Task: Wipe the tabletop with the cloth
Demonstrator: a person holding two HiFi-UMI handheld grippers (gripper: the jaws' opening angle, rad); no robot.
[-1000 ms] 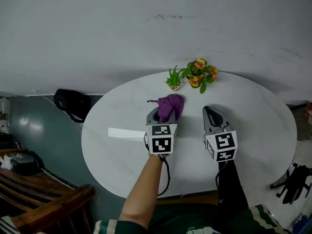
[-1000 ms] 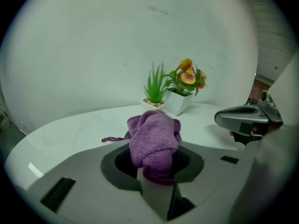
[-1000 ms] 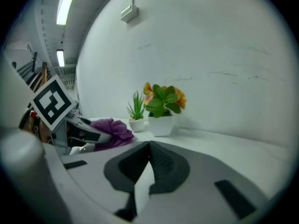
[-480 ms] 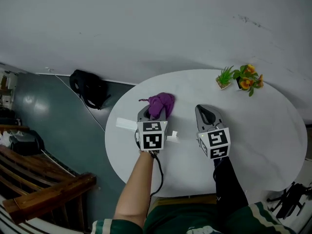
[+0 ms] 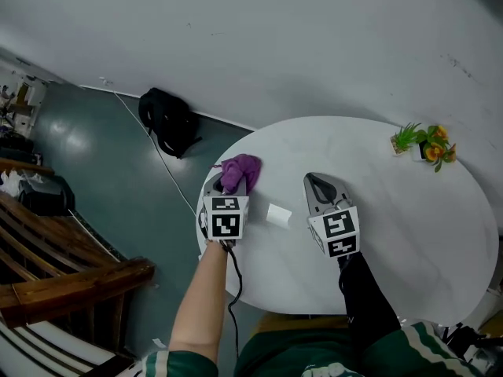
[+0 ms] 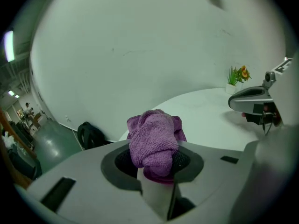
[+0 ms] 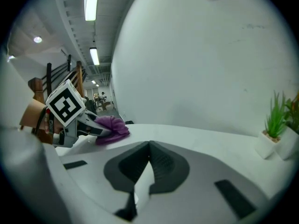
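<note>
A bunched purple cloth point(image 5: 238, 171) rests on the round white tabletop point(image 5: 393, 210) near its left edge, pinched in my left gripper point(image 5: 228, 185). In the left gripper view the cloth point(image 6: 155, 143) bulges up from between the jaws, which are shut on it. My right gripper point(image 5: 317, 185) hovers over the table's middle, to the right of the cloth, its jaws shut with nothing between them point(image 7: 148, 160). From the right gripper view the cloth point(image 7: 111, 125) lies at the left under the left gripper's marker cube point(image 7: 66, 102).
Two small potted plants point(image 5: 424, 141) stand at the table's far right edge. A white paper strip point(image 5: 278, 214) lies between the grippers. A black bag point(image 5: 169, 120) sits on the grey floor left of the table, and a wooden bench point(image 5: 71, 277) stands lower left.
The left gripper has dragged the cloth leftward across the table to near its left edge. The right gripper followed leftward, away from the plants. The paper strip now lies between the grippers.
</note>
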